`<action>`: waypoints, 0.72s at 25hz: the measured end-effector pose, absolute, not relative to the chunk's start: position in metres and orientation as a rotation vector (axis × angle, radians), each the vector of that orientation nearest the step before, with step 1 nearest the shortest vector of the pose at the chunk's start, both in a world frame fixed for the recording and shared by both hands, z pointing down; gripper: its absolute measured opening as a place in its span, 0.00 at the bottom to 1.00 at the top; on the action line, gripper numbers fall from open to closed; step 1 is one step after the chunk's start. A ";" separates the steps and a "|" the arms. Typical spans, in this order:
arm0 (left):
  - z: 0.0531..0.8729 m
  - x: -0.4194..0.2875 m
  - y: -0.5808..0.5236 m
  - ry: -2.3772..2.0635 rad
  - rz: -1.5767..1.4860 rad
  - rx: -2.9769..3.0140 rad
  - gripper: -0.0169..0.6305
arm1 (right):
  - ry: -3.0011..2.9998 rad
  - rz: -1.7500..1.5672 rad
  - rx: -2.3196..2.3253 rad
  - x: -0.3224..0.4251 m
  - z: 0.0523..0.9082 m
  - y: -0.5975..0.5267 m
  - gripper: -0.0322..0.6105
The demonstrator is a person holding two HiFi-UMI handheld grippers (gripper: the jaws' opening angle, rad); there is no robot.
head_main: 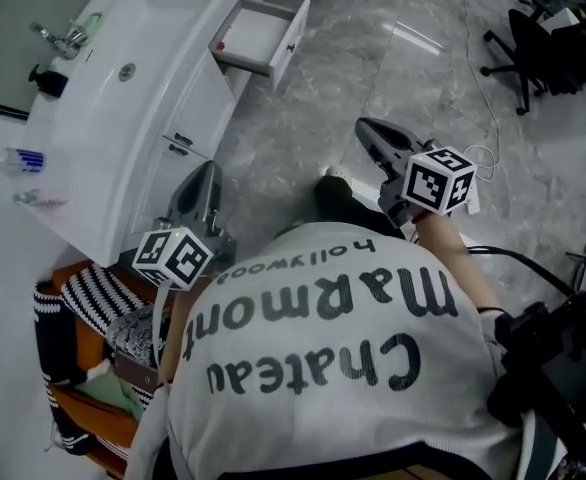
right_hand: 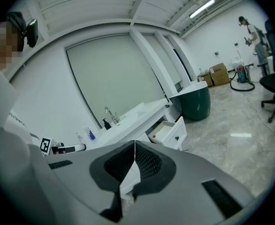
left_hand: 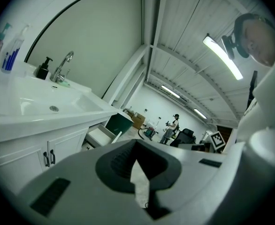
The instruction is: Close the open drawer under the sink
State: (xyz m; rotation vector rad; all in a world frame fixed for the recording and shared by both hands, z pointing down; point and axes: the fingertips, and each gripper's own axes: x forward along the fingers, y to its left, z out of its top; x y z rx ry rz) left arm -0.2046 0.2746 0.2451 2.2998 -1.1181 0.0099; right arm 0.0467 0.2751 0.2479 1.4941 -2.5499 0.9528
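The white drawer, small red item inside, juts from the end of the white sink cabinet over grey marble floor; left gripper and right gripper closed, empty.

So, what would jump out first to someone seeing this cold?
The open drawer sticks out of the white vanity at the head view's top, with a small red thing inside. The left gripper and right gripper are both shut, empty and held apart from it, above the grey floor.
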 end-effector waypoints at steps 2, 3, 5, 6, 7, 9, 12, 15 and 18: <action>0.250 -0.208 0.274 -1.136 0.011 2.279 0.04 | -2.559 0.990 1.492 0.047 0.248 0.271 0.07; 0.252 -0.210 0.273 -1.146 0.009 2.268 0.04 | -2.565 0.997 1.481 0.046 0.248 0.267 0.07; 0.253 -0.213 0.269 -1.168 0.001 2.250 0.04 | -2.577 0.983 1.450 0.042 0.248 0.259 0.07; 0.253 -0.214 0.267 -1.179 -0.003 2.245 0.04 | -2.581 0.974 1.433 0.040 0.248 0.253 0.07; 0.253 -0.215 0.264 -1.190 -0.006 2.239 0.04 | -2.585 0.970 1.416 0.039 0.249 0.248 0.07; 0.253 -0.215 0.259 -1.209 -0.009 2.224 0.04 | -2.594 0.976 1.384 0.035 0.250 0.238 0.07; 0.253 -0.214 0.249 -1.231 0.007 2.216 0.04 | -2.614 0.979 1.343 0.034 0.250 0.219 0.07; 0.251 -0.213 0.230 -1.275 0.010 2.208 0.04 | -2.622 0.999 1.306 0.037 0.257 0.193 0.07; 0.251 -0.214 0.208 -1.322 0.013 2.180 0.04 | -2.640 1.066 1.264 0.038 0.266 0.159 0.07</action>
